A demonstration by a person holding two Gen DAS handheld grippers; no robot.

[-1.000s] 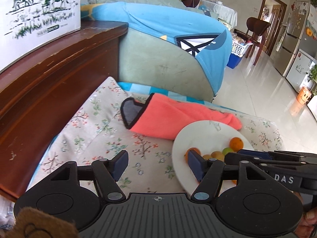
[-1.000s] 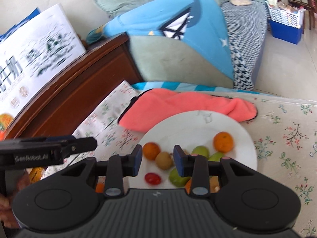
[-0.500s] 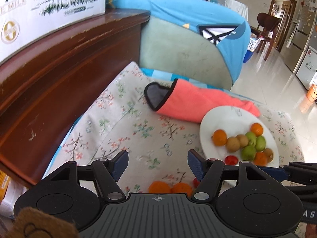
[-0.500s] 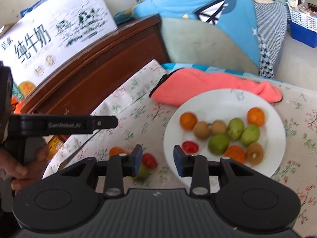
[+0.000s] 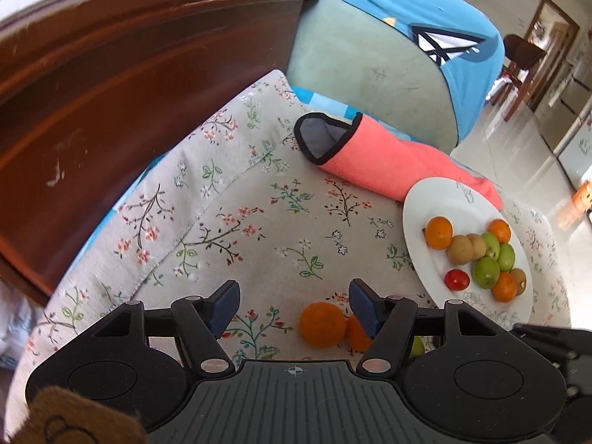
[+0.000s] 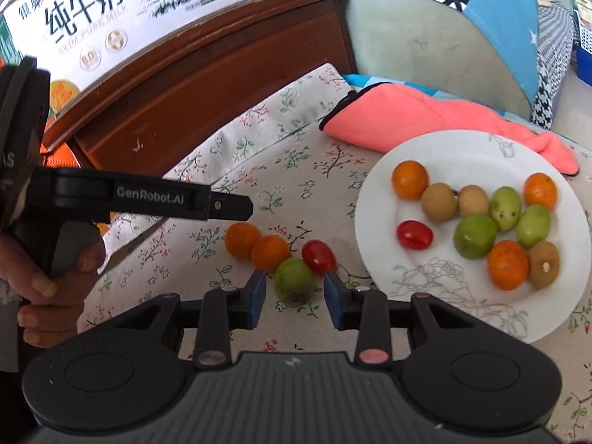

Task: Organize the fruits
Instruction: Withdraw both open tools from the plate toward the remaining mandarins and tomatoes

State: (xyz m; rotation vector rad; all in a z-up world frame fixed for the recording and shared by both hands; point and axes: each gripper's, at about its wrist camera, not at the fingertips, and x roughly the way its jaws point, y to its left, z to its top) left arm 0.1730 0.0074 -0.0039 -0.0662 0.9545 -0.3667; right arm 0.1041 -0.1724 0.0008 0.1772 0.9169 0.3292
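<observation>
Two oranges (image 6: 242, 239) (image 6: 270, 252), a green fruit (image 6: 294, 283) and a red tomato (image 6: 319, 256) lie loose on the floral cloth (image 6: 296, 155), left of a white plate (image 6: 462, 148) that holds several fruits. My right gripper (image 6: 296, 298) is open, its fingers either side of the green fruit with a gap on both sides. My left gripper (image 5: 295, 307) is open above the cloth; one orange (image 5: 322, 323) shows between its fingers, the other orange (image 5: 357, 335) is half hidden behind the right finger. In the right wrist view a hand (image 6: 55, 270) holds the left gripper (image 6: 236, 206).
A coral mitt (image 5: 388, 162) lies behind the plate (image 5: 418, 199), touching its far rim. A dark wooden board (image 5: 111, 74) runs along the left, with a milk carton box (image 6: 111, 7) on top. A green and blue cushion (image 5: 370, 55) stands at the back.
Both grippers have come down and back toward the near part of the cloth. The loose fruits have come into both views, and the plate now sits to the right. Neither gripper's jaws changed.
</observation>
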